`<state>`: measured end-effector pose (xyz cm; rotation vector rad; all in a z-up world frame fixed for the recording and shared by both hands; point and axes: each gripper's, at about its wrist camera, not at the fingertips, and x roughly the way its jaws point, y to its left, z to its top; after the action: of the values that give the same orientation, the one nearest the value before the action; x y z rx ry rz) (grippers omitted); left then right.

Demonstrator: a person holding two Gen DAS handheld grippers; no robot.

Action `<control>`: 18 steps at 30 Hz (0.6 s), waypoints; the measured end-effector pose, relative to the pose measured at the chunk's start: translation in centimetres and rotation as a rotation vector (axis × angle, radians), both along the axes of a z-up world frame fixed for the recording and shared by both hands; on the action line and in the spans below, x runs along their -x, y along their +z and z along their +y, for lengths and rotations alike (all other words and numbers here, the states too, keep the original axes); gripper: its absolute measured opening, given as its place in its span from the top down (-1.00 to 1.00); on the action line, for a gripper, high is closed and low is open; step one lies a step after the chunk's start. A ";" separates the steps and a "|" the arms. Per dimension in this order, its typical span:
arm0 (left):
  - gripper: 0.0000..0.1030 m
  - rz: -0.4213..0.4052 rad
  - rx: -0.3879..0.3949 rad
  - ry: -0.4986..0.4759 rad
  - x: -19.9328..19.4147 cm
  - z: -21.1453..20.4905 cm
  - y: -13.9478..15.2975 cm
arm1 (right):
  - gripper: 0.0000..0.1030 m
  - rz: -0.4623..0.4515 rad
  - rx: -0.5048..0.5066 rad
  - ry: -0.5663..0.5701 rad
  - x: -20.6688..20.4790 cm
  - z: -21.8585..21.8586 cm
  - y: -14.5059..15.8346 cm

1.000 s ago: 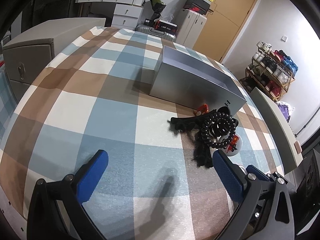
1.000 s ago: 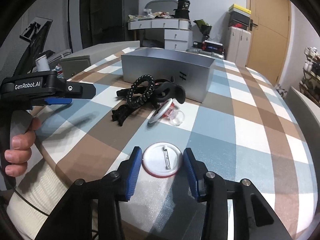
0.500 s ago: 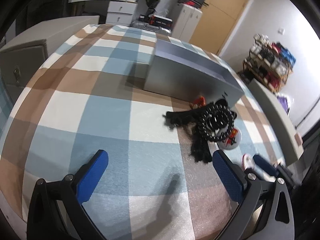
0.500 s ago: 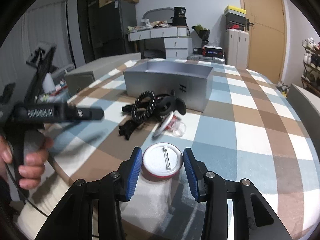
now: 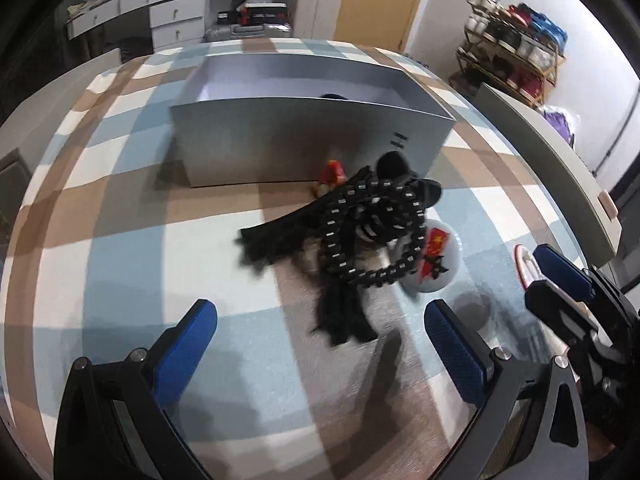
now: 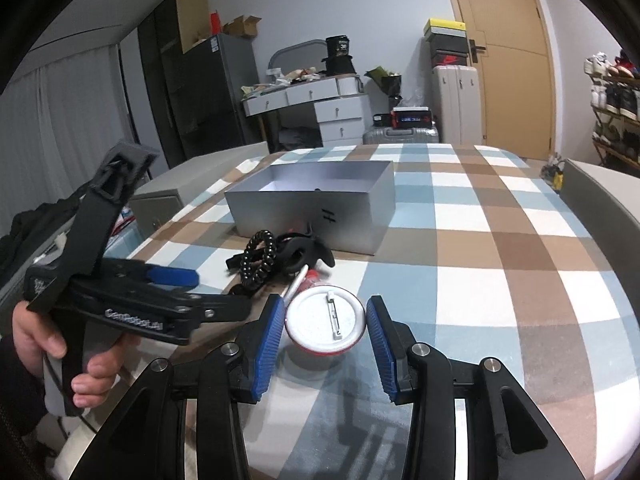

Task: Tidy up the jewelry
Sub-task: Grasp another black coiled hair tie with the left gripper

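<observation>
Between the blue pads of the right gripper (image 6: 326,338), low in the centre of the right wrist view, sits a round pin badge (image 6: 325,322), back side up. Its rim looks clamped between the two pads and lifted a little off the checked tablecloth (image 6: 480,280), judging by the shadow below it. That hold is thin: the pads bear only on a curved metal edge, so a tilt or jolt on the way to the silver box (image 6: 312,208), in the middle of the frame, could let the badge pivot and drop short.

Across the lower part of the left wrist view, the left gripper (image 5: 320,344) hangs wide open and empty over the cloth, aimed at the black tangle (image 5: 360,232) of a beaded bracelet and hair clips in front of the box. A second badge (image 5: 436,260) lies partly under those beads. Closing on the pile as it lies would likely snag several pieces at once or drag that badge along. The two tools are also near each other at the right edge and could collide.
</observation>
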<state>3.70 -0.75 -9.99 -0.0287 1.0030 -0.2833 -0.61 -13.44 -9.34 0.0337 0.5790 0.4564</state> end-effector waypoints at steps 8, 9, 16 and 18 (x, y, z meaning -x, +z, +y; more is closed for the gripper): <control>0.38 -0.030 -0.152 -0.059 0.0 -1.8 0.5 | 0.20 -0.007 -0.015 0.004 0.7 -0.8 -0.4; 0.55 -0.028 -0.158 -0.068 0.0 -2.0 0.5 | 0.20 -0.003 -0.019 0.003 0.5 -0.9 -0.4; 0.73 0.006 -0.144 -0.094 0.6 -1.8 0.6 | 0.20 -0.010 -0.042 0.006 0.5 -1.2 -0.1; 0.74 -0.011 -0.167 -0.091 1.0 -1.5 0.9 | 0.20 -0.012 -0.043 0.008 0.6 -1.1 0.0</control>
<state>2.68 -2.21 -9.04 0.1701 1.0154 -0.2819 -1.23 -14.52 -9.33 0.0690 0.5574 0.4765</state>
